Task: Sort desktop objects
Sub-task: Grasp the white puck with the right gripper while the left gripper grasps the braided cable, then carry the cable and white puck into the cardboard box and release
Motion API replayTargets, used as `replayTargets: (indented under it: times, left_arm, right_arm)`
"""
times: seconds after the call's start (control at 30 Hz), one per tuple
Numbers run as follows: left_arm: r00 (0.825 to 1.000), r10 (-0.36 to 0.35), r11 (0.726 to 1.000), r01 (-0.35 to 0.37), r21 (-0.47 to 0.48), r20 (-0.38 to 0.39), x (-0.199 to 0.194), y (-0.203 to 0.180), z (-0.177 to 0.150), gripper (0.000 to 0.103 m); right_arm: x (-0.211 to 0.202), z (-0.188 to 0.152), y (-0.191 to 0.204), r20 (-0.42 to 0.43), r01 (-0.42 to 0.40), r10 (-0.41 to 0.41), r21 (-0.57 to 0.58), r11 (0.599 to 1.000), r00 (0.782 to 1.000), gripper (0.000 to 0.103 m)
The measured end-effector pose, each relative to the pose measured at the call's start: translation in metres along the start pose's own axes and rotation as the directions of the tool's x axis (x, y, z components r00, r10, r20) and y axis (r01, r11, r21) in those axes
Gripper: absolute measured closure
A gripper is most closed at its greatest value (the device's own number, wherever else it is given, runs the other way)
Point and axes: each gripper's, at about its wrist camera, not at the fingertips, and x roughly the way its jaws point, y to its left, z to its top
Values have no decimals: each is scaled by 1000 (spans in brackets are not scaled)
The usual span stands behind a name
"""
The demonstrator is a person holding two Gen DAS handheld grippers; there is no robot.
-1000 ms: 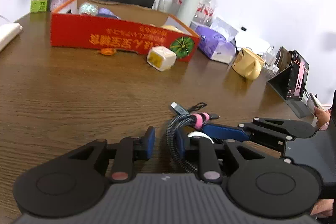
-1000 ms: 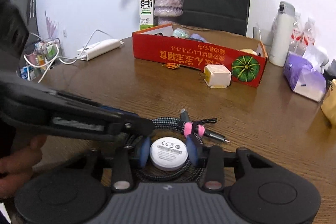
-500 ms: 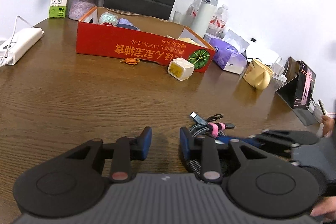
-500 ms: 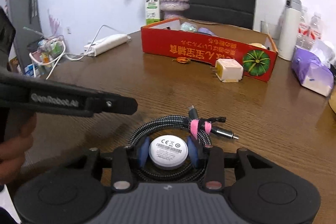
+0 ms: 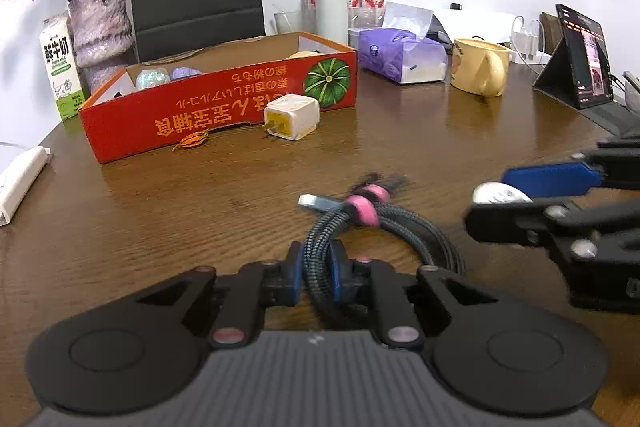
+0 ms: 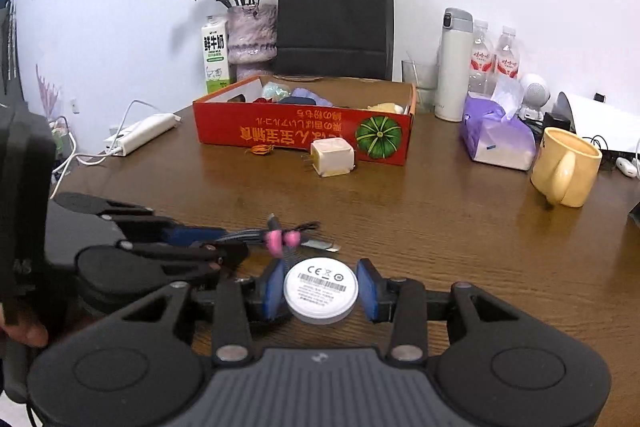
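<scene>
A coiled black braided cable with a pink strap lies low over the brown table. My left gripper is closing on one side of the coil, and its blue pads press the strands. My right gripper is shut on a white round charger disc, held just above the wood and to the right of the coil. In the left wrist view, that disc shows between the right gripper's fingers. From the right wrist camera, the left gripper covers most of the cable.
A red cardboard box holding several items stands farther back, with a white plug adapter and a small orange husk before it. To the right are a tissue pack, a yellow mug and a tablet stand. A power strip lies left.
The left gripper slid over the coil's edge and closed on the cable. The right gripper carried the white disc out of the coil's middle, up and to the right.
</scene>
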Motion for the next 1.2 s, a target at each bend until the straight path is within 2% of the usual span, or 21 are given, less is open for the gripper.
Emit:
replayTargets:
  times: [0.1,0.17,0.23,0.4,0.63,0.8,0.93,1.0,1.1,1.17,1.2]
  left_arm:
    - [996,20,999,-18,-28,89,-24,7,-6,91]
    - [990,97,994,-91,-64,102,-37,15,-7,91]
    - [985,132,986,-118,-119,110,-51,28,-10,91]
    - [972,179,961,-140,-238,153,-84,59,-8,91]
    - [951,201,956,-137,-261,236,-101,76,19,91]
    - [943,171,959,-93,-268,286,-84,94,60,91]
    - [940,187,946,-94,-311,285,-59,127,105,91]
    - [943,196,930,-91,-357,269,-41,150,128,91]
    - [942,244,915,-145,-376,230,-8,177,161,91]
    - [952,236,912,-149,-381,194,21,193,179,91]
    - [965,209,913,-134,-386,161,41,202,187,91]
  right_arm:
    - [0,1,2,16,-8,8,3,1000,1000,65]
    - [-6,2,5,33,-15,15,-1,1000,999,65]
    - [-11,6,6,53,-27,27,-11,1000,998,65]
    - [-21,12,20,131,-37,41,-28,999,991,65]
    - [-22,27,34,187,-55,57,-18,998,981,65]
    - [-9,59,29,223,-74,72,2,997,972,65]
    - [12,103,22,260,-67,62,9,998,964,65]
    - [28,131,15,270,-68,59,21,997,961,65]
    - [62,170,2,246,-75,60,54,996,967,65]
    - [94,194,-9,202,-118,97,93,989,974,65]
    - [111,202,-14,180,-150,128,112,982,975,65]
